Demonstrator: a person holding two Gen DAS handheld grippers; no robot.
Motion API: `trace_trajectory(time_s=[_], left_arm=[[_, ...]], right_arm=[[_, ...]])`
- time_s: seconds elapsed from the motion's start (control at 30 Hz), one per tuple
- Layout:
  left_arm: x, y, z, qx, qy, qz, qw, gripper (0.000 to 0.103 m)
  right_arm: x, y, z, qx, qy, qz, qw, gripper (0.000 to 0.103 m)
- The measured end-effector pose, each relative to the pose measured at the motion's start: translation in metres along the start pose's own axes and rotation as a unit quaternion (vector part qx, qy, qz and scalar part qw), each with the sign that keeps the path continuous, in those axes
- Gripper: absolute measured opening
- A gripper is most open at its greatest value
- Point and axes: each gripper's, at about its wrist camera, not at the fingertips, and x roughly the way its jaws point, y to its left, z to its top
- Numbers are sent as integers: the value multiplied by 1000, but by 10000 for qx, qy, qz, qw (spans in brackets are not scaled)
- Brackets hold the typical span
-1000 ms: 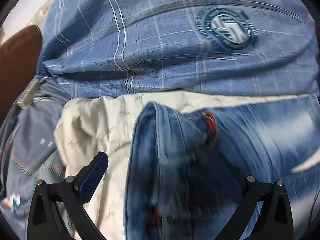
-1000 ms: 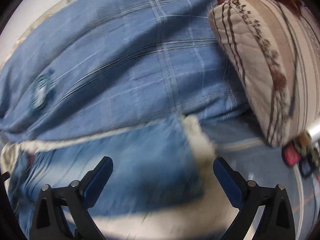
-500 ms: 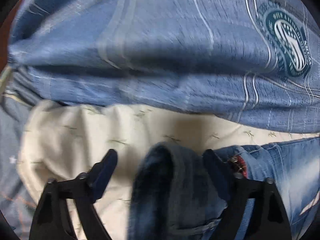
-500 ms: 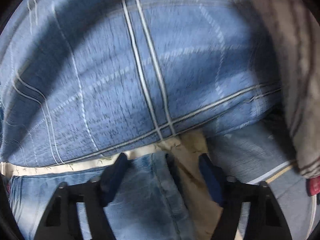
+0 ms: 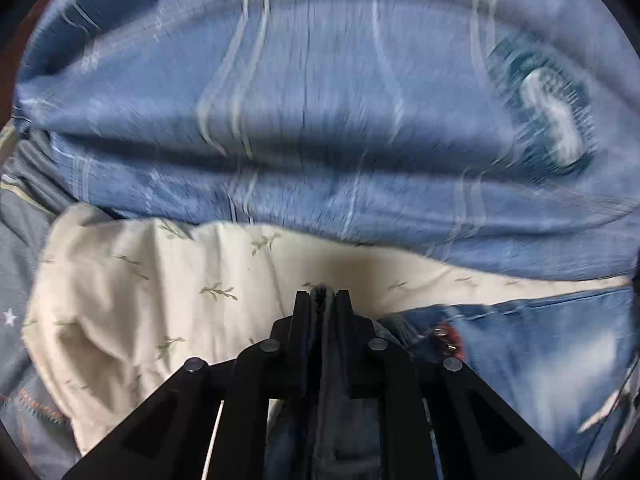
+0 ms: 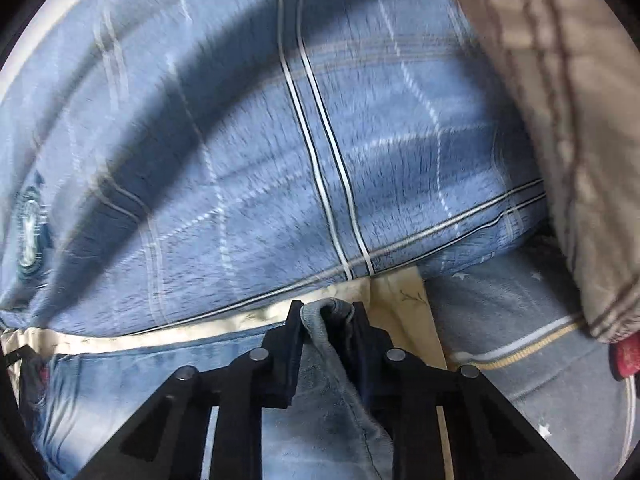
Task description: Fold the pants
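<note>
Blue jeans [image 5: 540, 344] lie on a cream leaf-print cloth [image 5: 160, 288] spread over a bed. My left gripper [image 5: 322, 294] is shut on a dark fold of the jeans at their left end, and the denim edge shows between the fingertips. In the right wrist view the jeans [image 6: 160, 368] stretch away to the left. My right gripper [image 6: 326, 308] is closing its jaws on a bunched corner of the jeans, and the pads press the cloth from both sides.
A bulky blue checked duvet [image 5: 320, 100] rises just behind the jeans, also filling the right wrist view [image 6: 280, 160]. A beige striped pillow [image 6: 560, 100] stands at the right over a grey-blue starred sheet [image 6: 500, 320]. A small red object [image 6: 624, 356] sits at the right edge.
Both grippers went from wide open to closed on the jeans. Each moved forward toward the duvet, and the denim bunched up between the fingers.
</note>
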Motion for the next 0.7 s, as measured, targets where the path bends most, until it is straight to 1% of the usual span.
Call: trace_trajectory(time_s=[0.1, 0.2, 0.27, 0.3, 0.37, 0.57, 0.67, 0.7], left_arm=[[-43, 4, -5, 34, -310, -206, 9993, 12], [-81, 9, -17, -7, -518, -411, 9978, 12], [-106, 7, -29, -4, -640, -473, 9968, 12], [-121, 8, -34, -25, -690, -544, 9961, 12], [-136, 12, -49, 12, -811, -614, 9948, 12], [-208, 27, -118, 84, -1074, -689, 9918, 12], [-228, 35, -158, 128, -1091, -668, 9917, 12], [-233, 37, -171, 156, -1064, -668, 9920, 9]], right_arm=[[-32, 1, -6, -47, -193, 86, 9998, 23], [-71, 4, -13, 11, -367, 160, 9992, 23], [-92, 1, -21, 64, -432, 222, 9988, 23], [-97, 1, -28, 86, -455, 224, 9987, 23], [-117, -6, -41, 171, -480, 278, 9983, 23], [-170, -29, -90, 303, -576, 397, 9971, 23], [-199, -44, -120, 369, -599, 478, 9964, 23], [-204, -48, -129, 379, -568, 509, 9964, 23]])
